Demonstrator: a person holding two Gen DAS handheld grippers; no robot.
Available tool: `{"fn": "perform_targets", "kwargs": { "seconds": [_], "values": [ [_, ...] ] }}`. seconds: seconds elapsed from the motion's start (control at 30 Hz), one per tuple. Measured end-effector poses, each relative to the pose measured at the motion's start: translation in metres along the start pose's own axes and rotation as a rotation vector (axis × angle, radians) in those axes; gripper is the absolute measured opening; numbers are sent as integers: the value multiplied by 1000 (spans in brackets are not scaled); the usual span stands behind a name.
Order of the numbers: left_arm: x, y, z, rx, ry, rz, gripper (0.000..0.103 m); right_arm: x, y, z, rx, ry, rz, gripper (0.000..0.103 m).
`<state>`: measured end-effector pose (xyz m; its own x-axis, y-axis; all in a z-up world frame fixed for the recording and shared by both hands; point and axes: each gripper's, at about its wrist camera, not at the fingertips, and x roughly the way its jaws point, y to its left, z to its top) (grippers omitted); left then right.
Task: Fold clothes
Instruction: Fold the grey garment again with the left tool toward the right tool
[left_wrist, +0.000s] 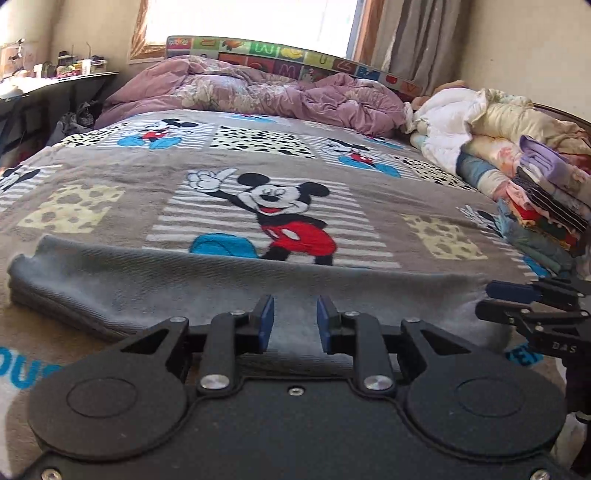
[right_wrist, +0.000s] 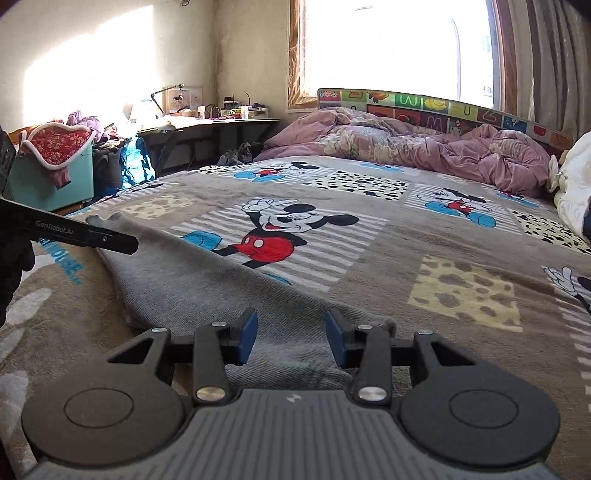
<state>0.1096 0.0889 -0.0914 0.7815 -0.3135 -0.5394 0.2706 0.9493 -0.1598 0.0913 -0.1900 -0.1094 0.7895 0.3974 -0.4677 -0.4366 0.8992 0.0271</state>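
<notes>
A folded garment (left_wrist: 207, 288) lies across the near part of the blanket (left_wrist: 369, 206), which covers the bed; the left gripper (left_wrist: 294, 323) sits over the garment's near edge, the right gripper (right_wrist: 291, 338) over its right end; behind, a rumpled quilt (left_wrist: 258, 92) lies against the headboard (left_wrist: 295, 55); a stack of folded clothes (left_wrist: 535, 192) stands along the right side; a desk (right_wrist: 207, 123) stands left of the bed, a bin (right_wrist: 51, 173) nearer.

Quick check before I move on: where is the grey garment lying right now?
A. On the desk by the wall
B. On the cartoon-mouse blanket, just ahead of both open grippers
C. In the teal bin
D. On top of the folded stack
B: the grey garment lies flat on the cartoon-mouse blanket, in front of the open left gripper and right gripper.
</notes>
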Motion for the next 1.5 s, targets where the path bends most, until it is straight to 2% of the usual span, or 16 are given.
{"fn": "perform_targets", "kwargs": {
  "seconds": [0.07,0.17,0.33,0.4,0.47,0.57,0.63,0.83,0.93,1.1,1.23,1.5],
  "values": [
    [16,-11,-14,25,53,17,22,9,-4,-8,-2,39,-13,41],
    [28,-14,-28,48,58,41,22,17,0,-17,-45,70,-18,41],
    [26,-10,-20,37,78,29,23,16,4,-15,-52,73,-22,41],
    [13,-5,-14,-2,59,28,26,9,5,-10,-51,66,-21,41],
    [-5,5,-11,-65,24,37,31,-1,4,-7,-32,44,-27,42],
    [-28,37,-10,-245,-14,60,34,-14,-4,-9,26,13,-54,42],
    [-40,63,-12,-384,-41,79,47,-17,-13,-11,90,17,-66,42],
    [-61,138,-27,-792,-107,120,54,-14,-51,-28,384,32,-11,49],
    [-61,170,-38,-946,-127,108,55,-10,-56,-35,431,25,12,50],
    [-55,197,-39,-1039,-182,76,55,-3,-63,-45,499,12,47,50],
    [-47,217,-33,-1073,-200,84,55,3,-69,-54,554,2,75,52],
    [-38,242,-33,-1107,-221,94,53,7,-69,-57,551,-13,79,54]
  ]
}}
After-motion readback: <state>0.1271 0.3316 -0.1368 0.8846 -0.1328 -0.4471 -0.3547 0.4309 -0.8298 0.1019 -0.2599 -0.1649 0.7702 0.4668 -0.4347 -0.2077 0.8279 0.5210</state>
